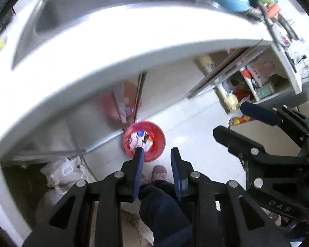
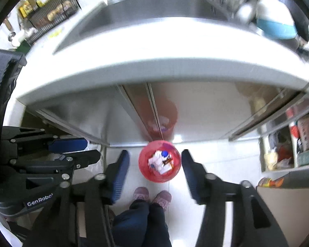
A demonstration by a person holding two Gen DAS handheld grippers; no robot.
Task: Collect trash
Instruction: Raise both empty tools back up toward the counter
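Now both grippers, left and right, hang spread & empty above the red bin on the floor w/ trash inside; risk: frames blurred, so a fast reach could clip the counter edge

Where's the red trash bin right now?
The red trash bin sits on the white floor against the cabinet base, just ahead of the person's shoes, centred in both wrist views.

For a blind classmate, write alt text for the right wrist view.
Looking down, the open right gripper frames a red bin of trash on the white floor before the counter. The person's shoes stand just behind it; the left gripper hangs at left.
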